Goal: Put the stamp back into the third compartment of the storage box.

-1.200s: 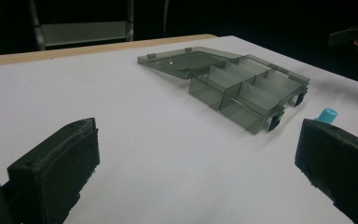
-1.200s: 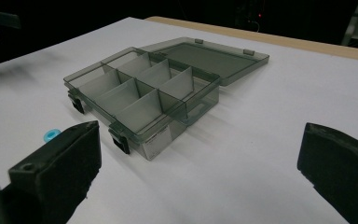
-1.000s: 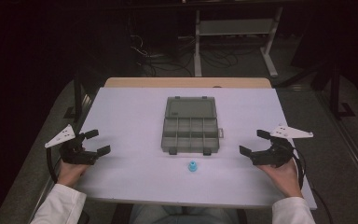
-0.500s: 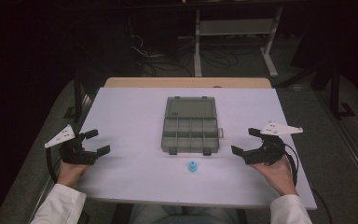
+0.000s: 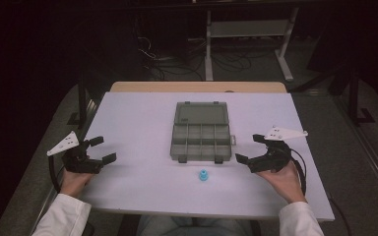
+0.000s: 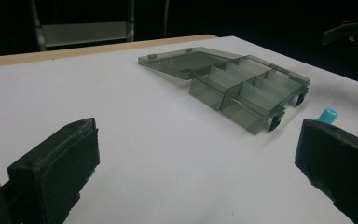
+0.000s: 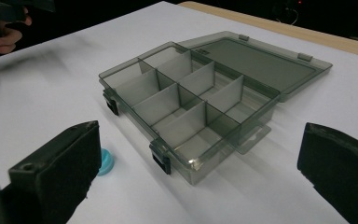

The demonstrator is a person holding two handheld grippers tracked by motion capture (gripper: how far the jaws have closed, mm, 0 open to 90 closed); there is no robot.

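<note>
The small blue cap (image 5: 203,175) sat near the tabletop's front edge, nearer the wide-jawed right gripper (image 5: 250,149) than the equally wide left gripper (image 5: 103,149).

Each hand carries a black two-jaw tool. The left gripper (image 5: 98,150) and the right gripper (image 5: 251,148) are built alike: a chunky dark body, two blocky jaws faced with matte black pads (image 6: 56,172), and a pale grey three-cornered plate (image 5: 63,144) on top bearing a few small dark dots, possibly screws or markers, too small to tell. A black cable (image 5: 300,169) loops from the right gripper past the wrist. Both forearms wear white sleeves (image 5: 61,219), loose at the cuff.
</note>
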